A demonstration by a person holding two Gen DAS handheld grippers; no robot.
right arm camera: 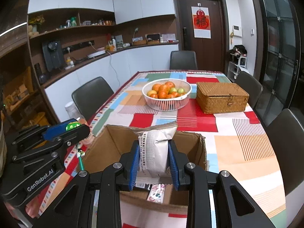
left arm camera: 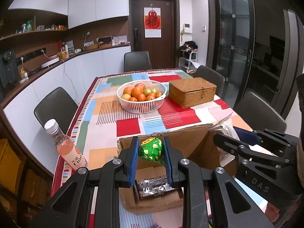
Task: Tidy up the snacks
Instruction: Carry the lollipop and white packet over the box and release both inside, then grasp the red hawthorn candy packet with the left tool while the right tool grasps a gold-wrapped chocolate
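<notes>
Green-wrapped candy (left arm camera: 151,149) is clamped in the left gripper (left arm camera: 150,161), hanging over the cardboard box (left arm camera: 190,142) at the table's (left arm camera: 106,117) near edge (dark foil packs already inside). Right gripper (right arm camera: 154,163) is squeezing a silver snack bag (right arm camera: 156,148) above that box too. Pink drink bottle (left arm camera: 64,146) stands by the left edge.
</notes>
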